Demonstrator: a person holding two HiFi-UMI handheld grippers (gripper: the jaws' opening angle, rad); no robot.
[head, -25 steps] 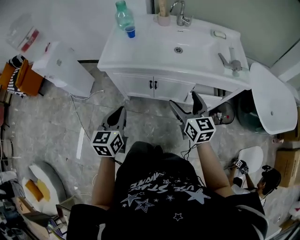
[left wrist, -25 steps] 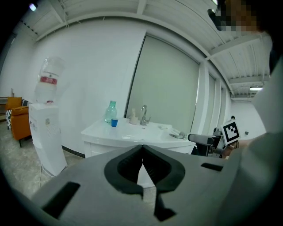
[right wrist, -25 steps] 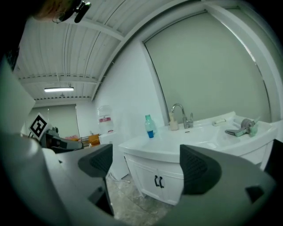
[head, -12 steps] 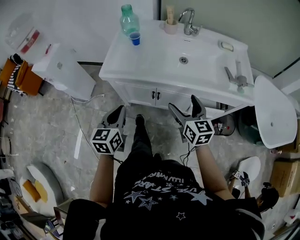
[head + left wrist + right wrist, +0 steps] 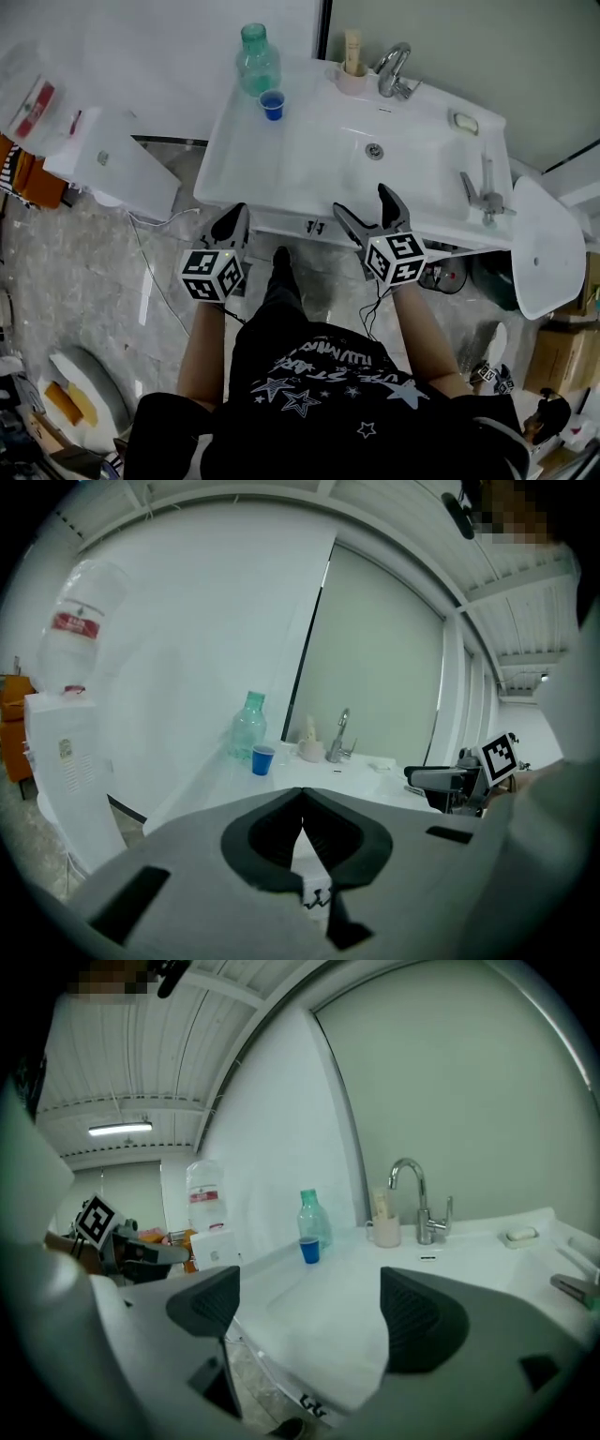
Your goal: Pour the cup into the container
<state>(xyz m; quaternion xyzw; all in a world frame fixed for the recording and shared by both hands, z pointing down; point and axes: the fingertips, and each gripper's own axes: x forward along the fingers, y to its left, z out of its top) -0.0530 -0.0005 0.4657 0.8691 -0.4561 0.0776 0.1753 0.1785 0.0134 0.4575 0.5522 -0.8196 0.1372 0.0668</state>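
A small blue cup [image 5: 272, 104] stands upright at the back left of the white washbasin [image 5: 309, 173], right beside a green plastic bottle [image 5: 256, 60]. Both gripper views show the blue cup [image 5: 263, 759] [image 5: 309, 1250] and the green bottle [image 5: 247, 726] [image 5: 314, 1216] far ahead. My left gripper [image 5: 232, 225] is shut and empty, held at the basin's front edge. My right gripper [image 5: 367, 208] is open and empty, over the front rim of the basin. Neither gripper touches the cup.
A chrome tap [image 5: 394, 70] and a beige holder [image 5: 352, 77] stand at the back of the basin, a soap dish [image 5: 463, 122] at the right. A white water dispenser [image 5: 108, 164] stands left of the cabinet, a toilet lid [image 5: 541, 247] at the right.
I have stepped closer to the washbasin. Both grippers now reach its front edge; their jaws stand as before.
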